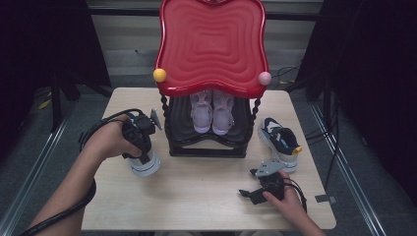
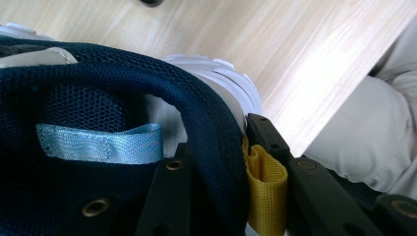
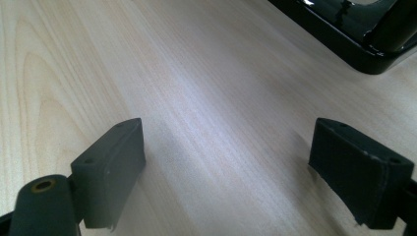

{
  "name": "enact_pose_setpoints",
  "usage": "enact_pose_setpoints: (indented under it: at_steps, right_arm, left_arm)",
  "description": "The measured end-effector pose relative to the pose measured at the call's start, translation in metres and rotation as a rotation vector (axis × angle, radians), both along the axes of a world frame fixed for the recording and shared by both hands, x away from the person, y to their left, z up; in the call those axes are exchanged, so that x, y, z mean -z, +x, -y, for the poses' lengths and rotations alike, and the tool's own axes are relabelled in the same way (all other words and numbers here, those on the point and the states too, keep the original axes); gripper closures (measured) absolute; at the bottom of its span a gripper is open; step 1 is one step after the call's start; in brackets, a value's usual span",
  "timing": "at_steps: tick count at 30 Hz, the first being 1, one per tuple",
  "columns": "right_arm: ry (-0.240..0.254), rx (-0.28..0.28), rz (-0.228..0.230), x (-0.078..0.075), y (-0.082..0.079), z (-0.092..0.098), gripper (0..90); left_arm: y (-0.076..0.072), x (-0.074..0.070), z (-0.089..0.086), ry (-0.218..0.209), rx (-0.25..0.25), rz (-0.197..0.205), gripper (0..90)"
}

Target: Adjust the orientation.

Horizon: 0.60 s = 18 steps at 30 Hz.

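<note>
1. Gripping: the left tool (image 1: 142, 147) is pinching the heel collar of a navy-and-white sneaker (image 1: 145, 164), one jaw inside the shoe and one outside against the yellow heel loop (image 2: 265, 194); the shoe is hanging toe-down at the left of the desk (image 1: 206, 196), just beside the rack.
2. Idling: the right tool (image 1: 255, 189) is lying low over the bare desk near the front right, jaws spread wide with nothing between them.
3. Waiting: the matching sneaker (image 1: 281, 142) is sitting on the desk to the right of the rack, near the right tool.
4. Occupying: a pink pair (image 1: 212, 112) is filling the middle of the black lower shelf (image 1: 206, 142) under the red top tray (image 1: 211, 44).
5. Judging the step: the held shoe appears to be travelling towards the rack.
6. Judging the next move: it is calling for carrying the shoe level and sliding it into the free shelf space left of the pink pair, clearing the twisted post (image 1: 164, 118).
</note>
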State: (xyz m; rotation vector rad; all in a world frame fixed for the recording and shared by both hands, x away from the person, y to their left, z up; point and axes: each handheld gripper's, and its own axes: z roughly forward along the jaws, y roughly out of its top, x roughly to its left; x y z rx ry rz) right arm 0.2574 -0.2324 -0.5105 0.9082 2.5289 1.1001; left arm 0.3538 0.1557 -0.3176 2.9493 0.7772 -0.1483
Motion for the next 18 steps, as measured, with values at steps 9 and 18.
enact_pose_setpoints:
  at_steps: [9,18]
  right_arm:
    - [0.000,0.000,0.000,0.000,0.000,0.000,13.0]
    - [0.000,0.000,0.000,0.000,0.000,0.000,13.0]
  left_arm:
    - [0.000,-0.031,0.003,0.000,0.000,0.016,72.9]
    - [-0.002,-0.055,0.005,0.002,0.000,0.037,72.8]
